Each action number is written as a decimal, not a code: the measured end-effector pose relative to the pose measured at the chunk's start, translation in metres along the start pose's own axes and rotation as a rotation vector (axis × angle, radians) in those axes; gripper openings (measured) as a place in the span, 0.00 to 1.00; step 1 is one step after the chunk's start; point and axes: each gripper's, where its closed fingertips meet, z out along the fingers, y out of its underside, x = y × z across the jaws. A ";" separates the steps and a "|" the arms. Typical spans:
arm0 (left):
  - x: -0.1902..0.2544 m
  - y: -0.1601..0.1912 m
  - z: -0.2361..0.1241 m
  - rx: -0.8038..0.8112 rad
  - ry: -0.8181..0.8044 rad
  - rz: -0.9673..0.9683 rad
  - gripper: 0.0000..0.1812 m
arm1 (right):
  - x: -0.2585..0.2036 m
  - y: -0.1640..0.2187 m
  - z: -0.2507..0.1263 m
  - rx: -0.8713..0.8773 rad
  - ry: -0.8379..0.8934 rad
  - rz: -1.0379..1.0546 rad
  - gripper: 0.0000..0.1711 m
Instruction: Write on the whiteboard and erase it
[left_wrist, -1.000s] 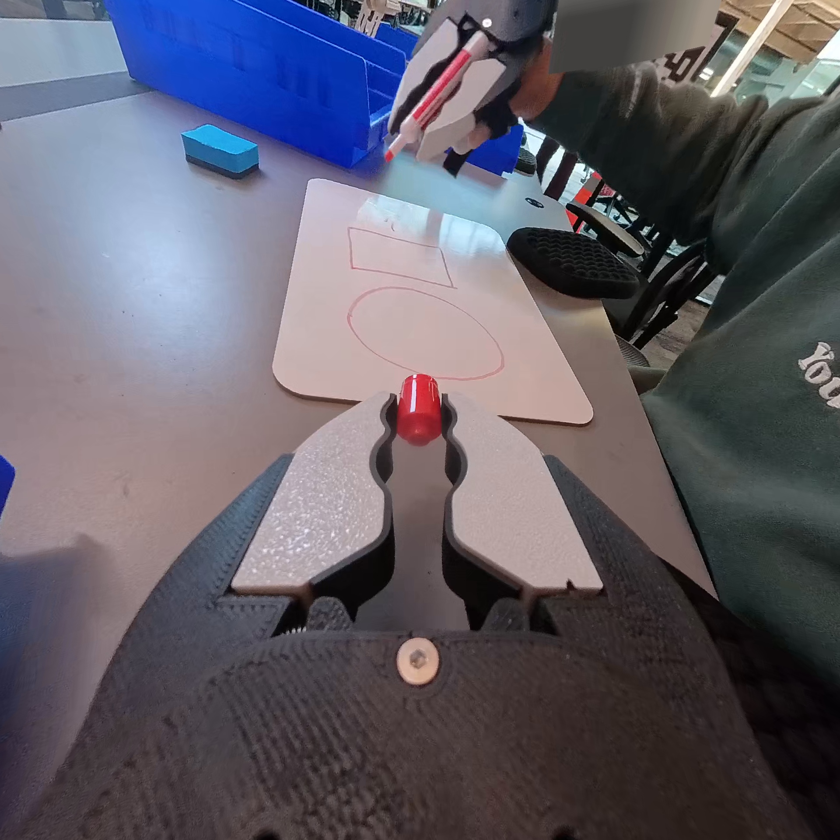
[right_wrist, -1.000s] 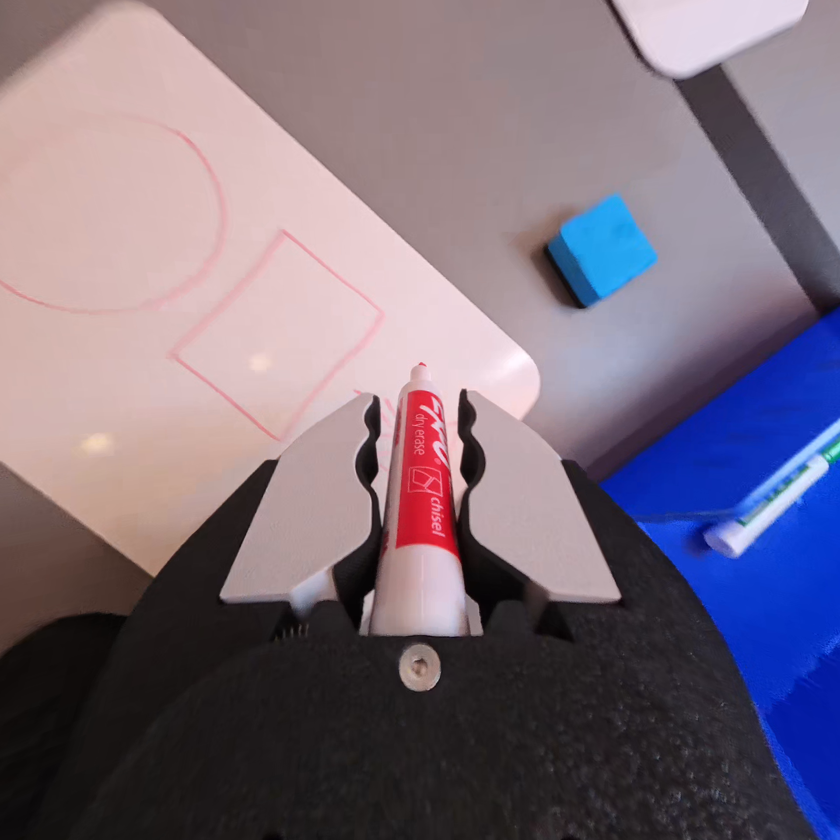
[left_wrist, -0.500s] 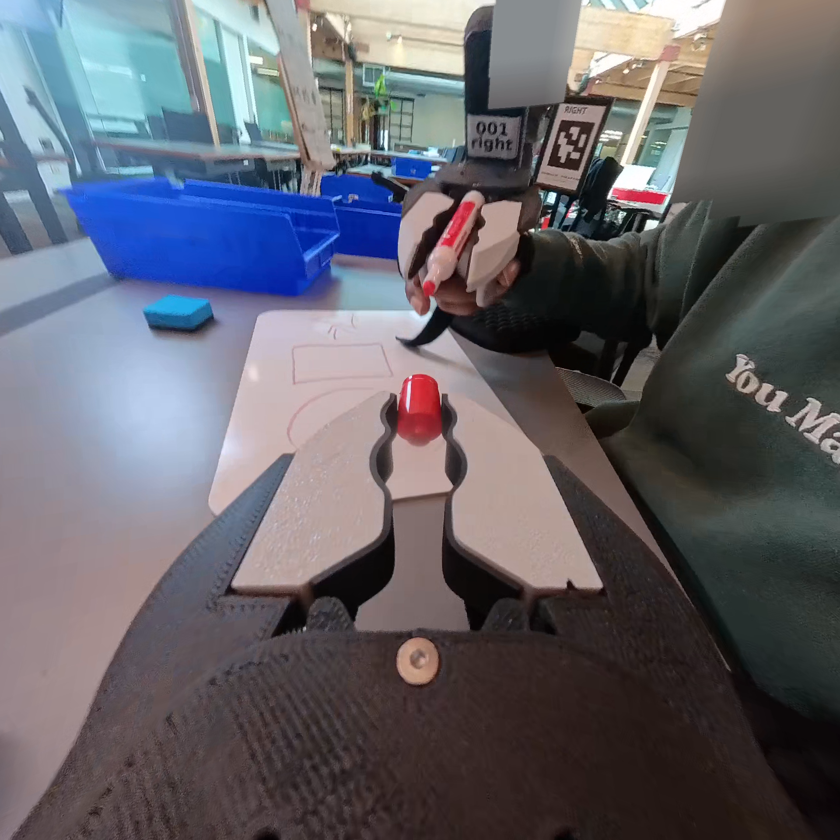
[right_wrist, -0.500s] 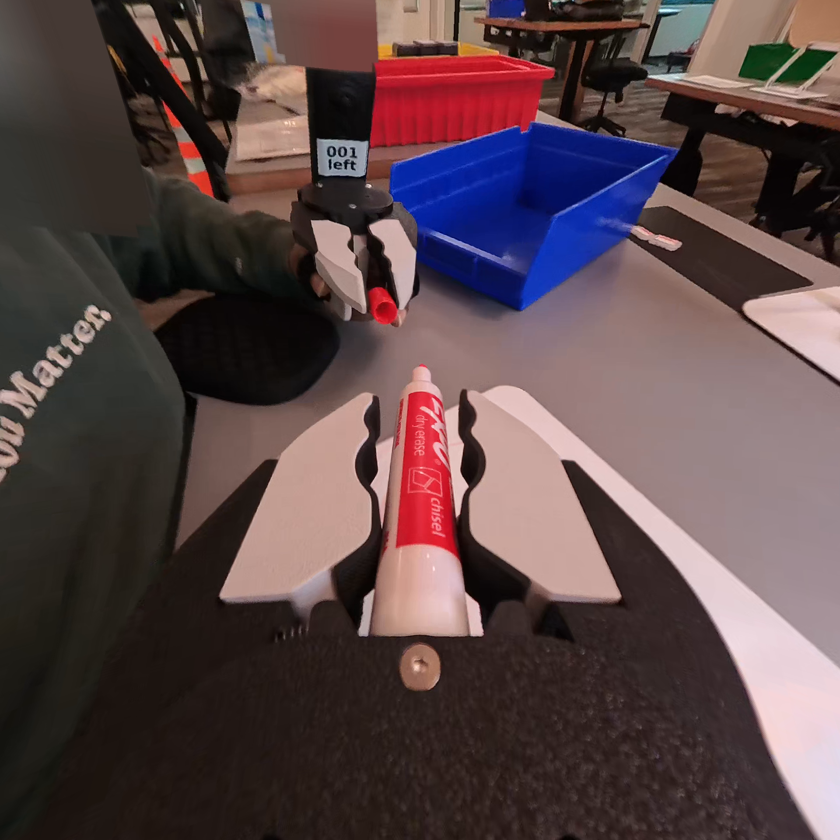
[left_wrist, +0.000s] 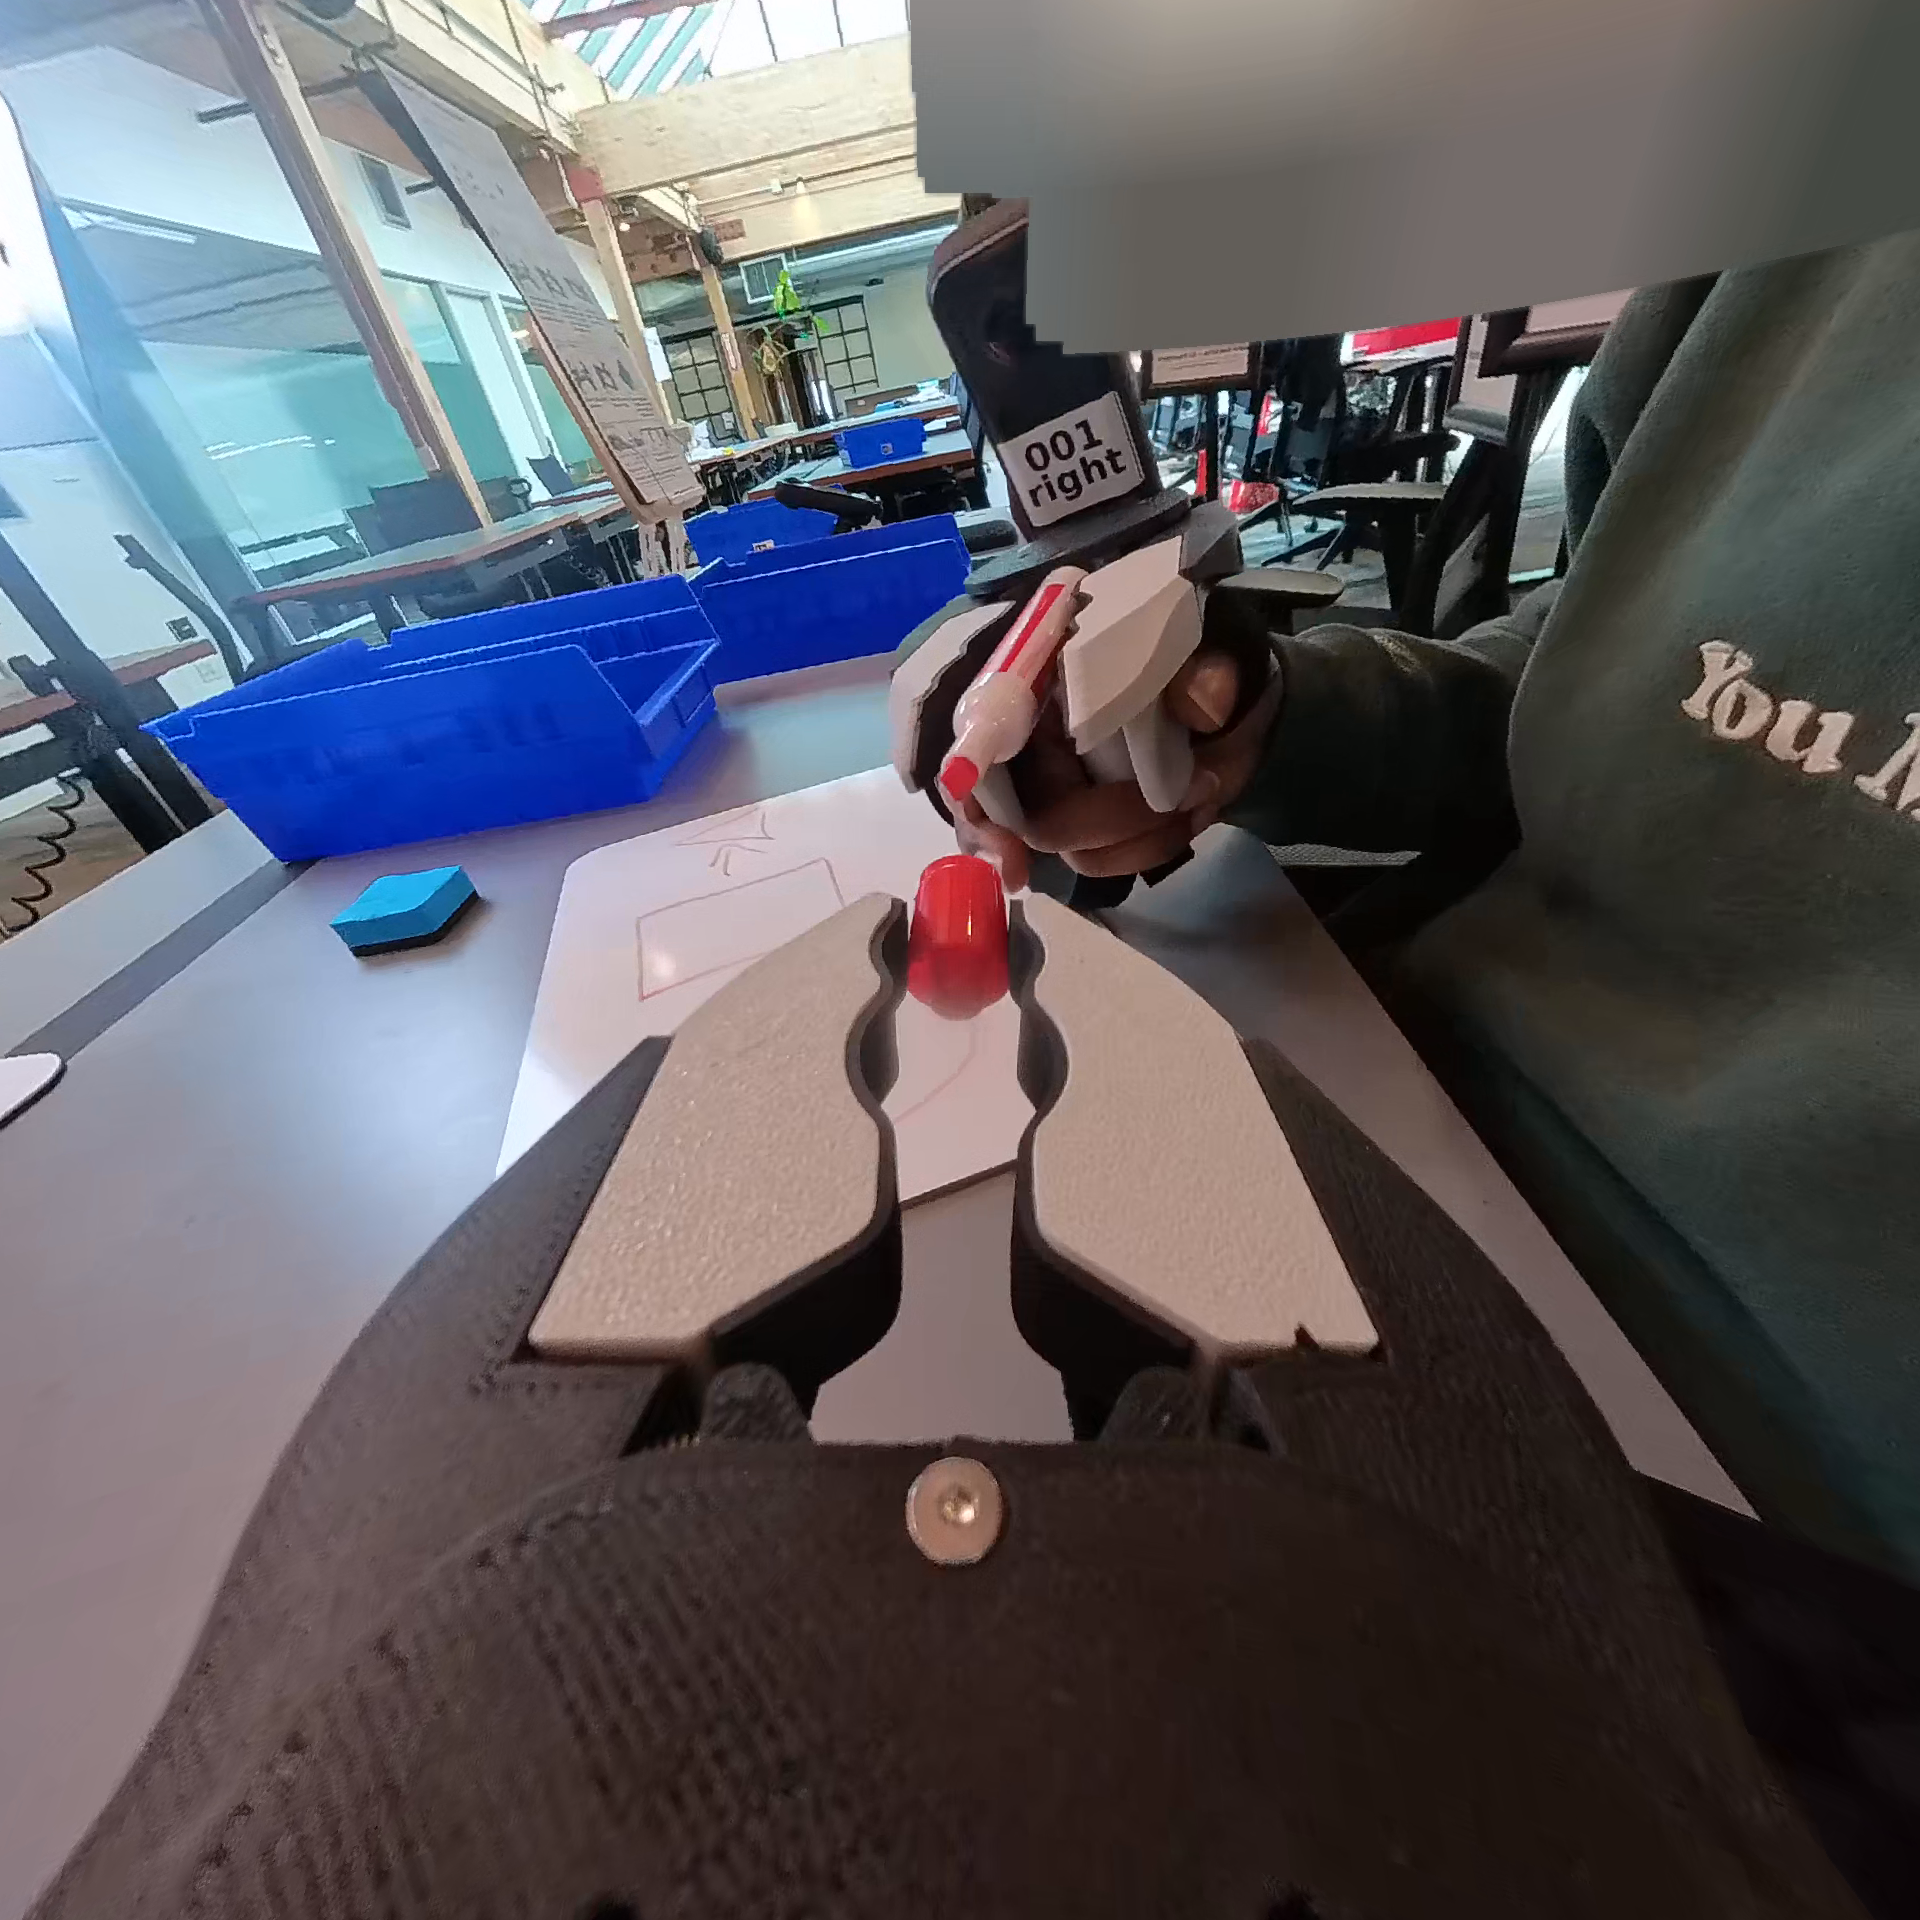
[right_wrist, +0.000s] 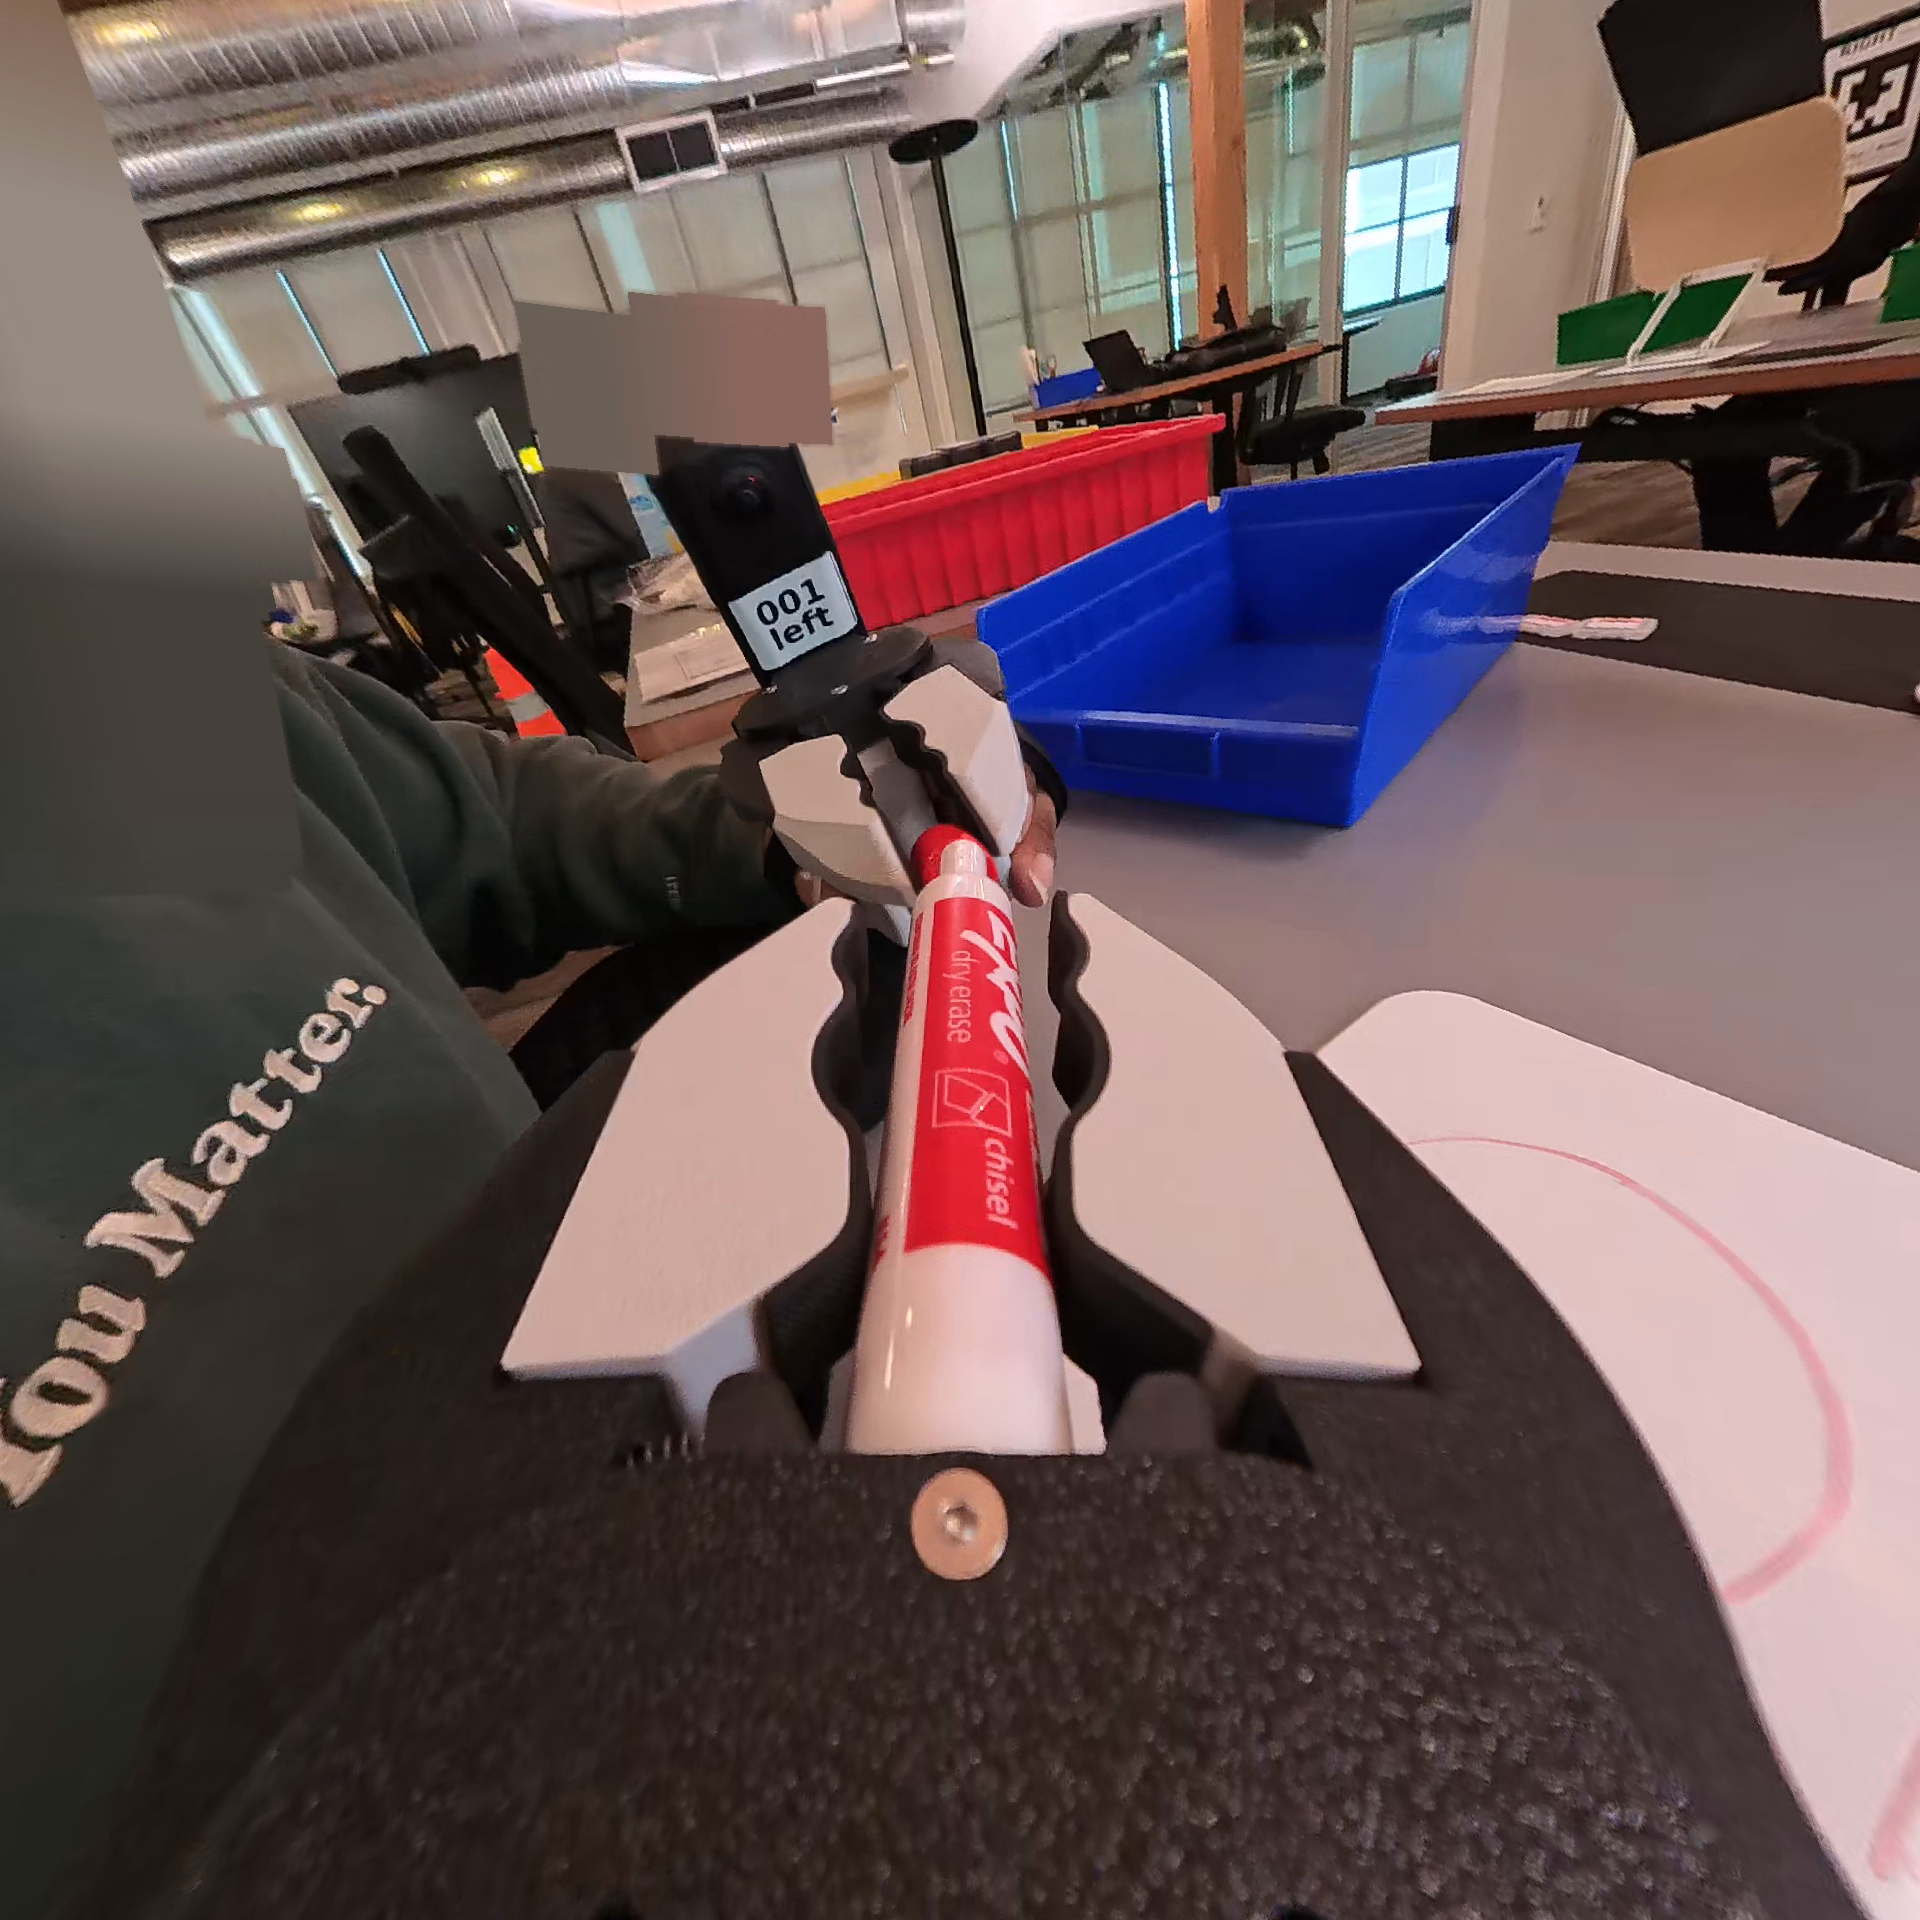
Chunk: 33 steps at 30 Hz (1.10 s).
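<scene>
The flat white whiteboard (left_wrist: 727, 935) lies under both my grippers, its near edge hidden behind my left gripper (left_wrist: 956, 925), whose textured grey fingers clamp the glossy red cap (left_wrist: 956, 951). My right gripper (right_wrist: 956, 914) clamps the cylindrical marker (right_wrist: 961, 1143); its tip is hidden at that cap.

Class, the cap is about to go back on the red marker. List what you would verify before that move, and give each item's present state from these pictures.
1. Right gripper clamps the marker: ok.
2. Left gripper clamps the red cap: ok.
3. Cap's open end faces the marker tip: cannot tell.
4. Tip already seated in the cap: cannot tell; they meet in the right wrist view.
5. Whiteboard carries drawn shapes: ok.
6. Blue eraser on the table, ready: ok.
</scene>
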 end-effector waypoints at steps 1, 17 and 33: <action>0.002 0.000 0.000 -0.004 0.002 0.010 0.10 | -0.001 0.001 0.001 -0.007 -0.003 -0.001 0.20; 0.024 0.010 0.004 -0.098 0.105 0.047 0.10 | -0.017 0.035 0.020 -0.176 -0.060 -0.035 0.20; 0.041 0.007 0.001 -0.163 0.113 0.169 0.09 | -0.032 0.041 0.018 -0.167 -0.107 0.073 0.19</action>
